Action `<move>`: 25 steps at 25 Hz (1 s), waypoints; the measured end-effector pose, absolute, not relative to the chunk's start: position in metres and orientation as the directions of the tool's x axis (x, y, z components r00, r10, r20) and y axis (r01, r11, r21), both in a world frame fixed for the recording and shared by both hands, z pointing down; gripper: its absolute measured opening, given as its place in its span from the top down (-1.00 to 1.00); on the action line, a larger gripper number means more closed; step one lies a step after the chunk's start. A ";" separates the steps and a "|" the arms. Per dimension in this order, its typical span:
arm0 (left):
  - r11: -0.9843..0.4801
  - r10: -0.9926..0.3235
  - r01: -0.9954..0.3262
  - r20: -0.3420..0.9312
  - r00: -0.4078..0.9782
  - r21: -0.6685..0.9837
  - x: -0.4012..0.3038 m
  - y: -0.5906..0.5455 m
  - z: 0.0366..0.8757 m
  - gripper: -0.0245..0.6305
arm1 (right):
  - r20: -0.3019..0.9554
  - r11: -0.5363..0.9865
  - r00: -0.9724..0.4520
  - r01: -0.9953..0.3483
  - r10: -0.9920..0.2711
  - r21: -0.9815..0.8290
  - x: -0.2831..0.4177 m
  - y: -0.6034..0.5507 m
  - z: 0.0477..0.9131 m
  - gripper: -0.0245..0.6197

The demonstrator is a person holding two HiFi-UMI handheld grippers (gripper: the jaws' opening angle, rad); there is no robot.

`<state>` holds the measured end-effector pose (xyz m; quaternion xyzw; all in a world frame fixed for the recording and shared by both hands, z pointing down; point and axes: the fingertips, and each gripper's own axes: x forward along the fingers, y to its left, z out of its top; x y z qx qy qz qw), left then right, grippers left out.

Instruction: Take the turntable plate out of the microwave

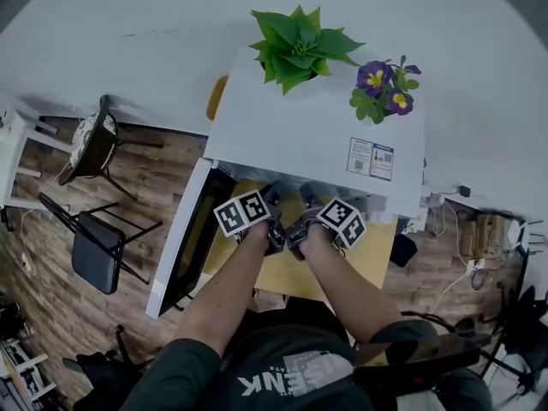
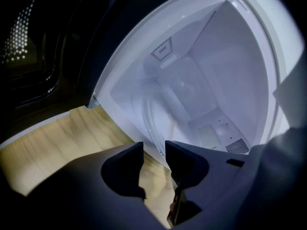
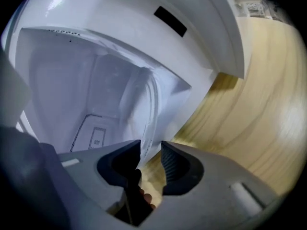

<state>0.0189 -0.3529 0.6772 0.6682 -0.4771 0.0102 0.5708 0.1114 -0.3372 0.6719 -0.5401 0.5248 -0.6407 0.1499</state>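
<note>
The white microwave (image 1: 317,135) stands on a pale wooden table (image 1: 377,259) with its door (image 1: 184,238) swung open to the left. Inside lies the clear glass turntable plate (image 2: 160,114), its front rim near the cavity's sill. My left gripper (image 2: 154,145) reaches into the opening with the rim between its jaws; a gap still shows and the pads do not press it. My right gripper (image 3: 151,145) is close beside it, the plate (image 3: 149,114) rim lying by its left jaw, and wood shows through the gap. In the head view both grippers (image 1: 276,229) (image 1: 295,229) sit together at the mouth.
A green leafy plant (image 1: 298,45) and a purple-flowered plant (image 1: 384,88) stand on the microwave's top. A black folding chair (image 1: 98,251) and a round-seated chair (image 1: 90,139) are on the wood floor at the left. Cables and a power strip (image 1: 479,234) lie at the right.
</note>
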 end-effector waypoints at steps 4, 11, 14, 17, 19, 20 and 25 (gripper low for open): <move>0.123 -0.612 -0.615 0.548 0.570 0.779 0.016 -0.340 0.677 0.49 | 0.510 -0.378 -0.387 -0.368 -0.768 -0.849 0.105 -0.330 0.667 0.67; 0.095 -0.630 -0.544 0.474 0.616 0.833 0.014 -0.328 0.675 0.49 | 0.414 -0.308 -0.432 -0.295 -0.801 -0.904 0.102 -0.314 0.661 0.76; 0.102 -0.676 -0.487 0.420 0.606 0.867 0.008 -0.333 0.671 0.49 | 0.396 -0.293 -0.448 -0.284 -0.802 -0.913 0.104 -0.303 0.661 0.77; 0.083 -0.691 -0.473 0.393 0.607 0.877 0.006 -0.337 0.669 0.49 | 0.388 -0.280 -0.470 -0.286 -0.793 -0.917 0.104 -0.291 0.660 0.78; 0.078 -0.683 -0.481 0.398 0.612 0.873 0.008 -0.334 0.672 0.54 | 0.382 -0.270 -0.489 -0.286 -0.784 -0.919 0.103 -0.283 0.660 0.78; 0.081 -0.684 -0.470 0.393 0.615 0.879 0.008 -0.332 0.673 0.56 | 0.380 -0.267 -0.496 -0.285 -0.781 -0.921 0.103 -0.280 0.660 0.78; 0.103 -0.689 -0.433 0.379 0.618 0.895 0.010 -0.317 0.674 0.62 | 0.387 -0.248 -0.527 -0.315 -0.757 -0.916 0.107 -0.271 0.663 0.77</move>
